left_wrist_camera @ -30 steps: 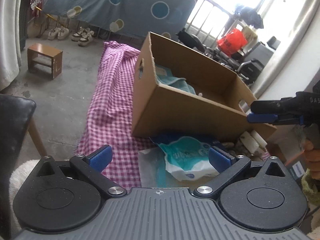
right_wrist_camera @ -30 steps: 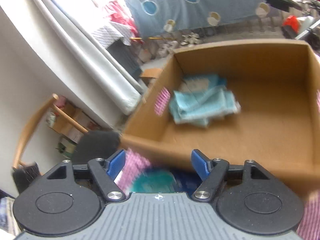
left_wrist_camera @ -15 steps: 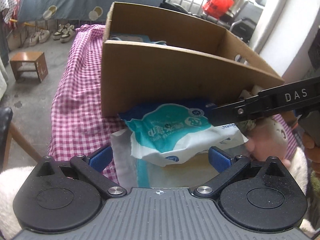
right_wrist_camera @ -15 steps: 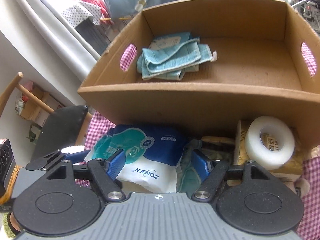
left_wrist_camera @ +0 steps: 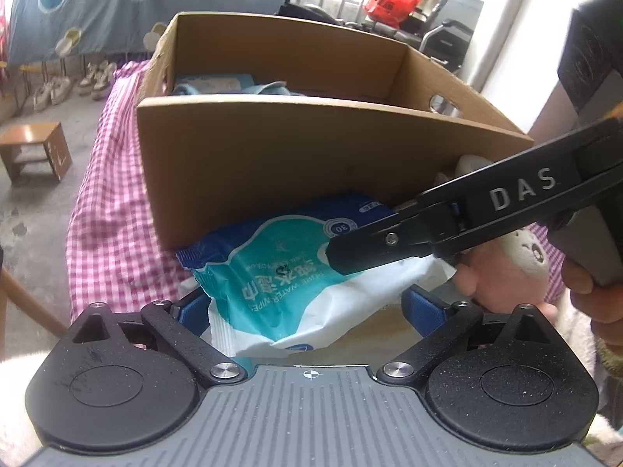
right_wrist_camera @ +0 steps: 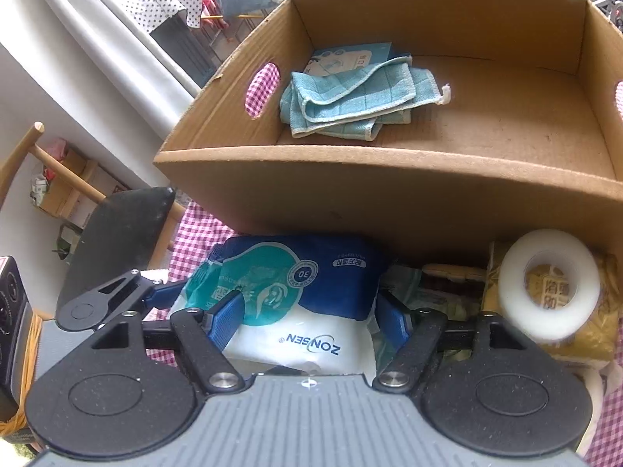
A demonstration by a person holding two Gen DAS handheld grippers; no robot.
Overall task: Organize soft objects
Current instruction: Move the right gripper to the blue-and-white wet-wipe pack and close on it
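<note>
A soft pack of wet wipes, blue, teal and white, lies on the table against the near wall of a cardboard box. My left gripper is open with the pack's near end between its blue pads. My right gripper is open too and straddles the same pack from the other side. In the left wrist view one of its black fingers lies across the pack's top. Inside the box rests a folded light-blue cloth on a flat packet.
A white tape roll sits on a yellow packet right of the wipes. A pale plush toy lies under the right hand. A pink checked cloth covers the table. A black chair stands at the left, a stool on the floor.
Both grippers came down onto the wipes pack. The right one dropped from above the box's inside to the pack in front of it. The left one closed in and levelled out.
</note>
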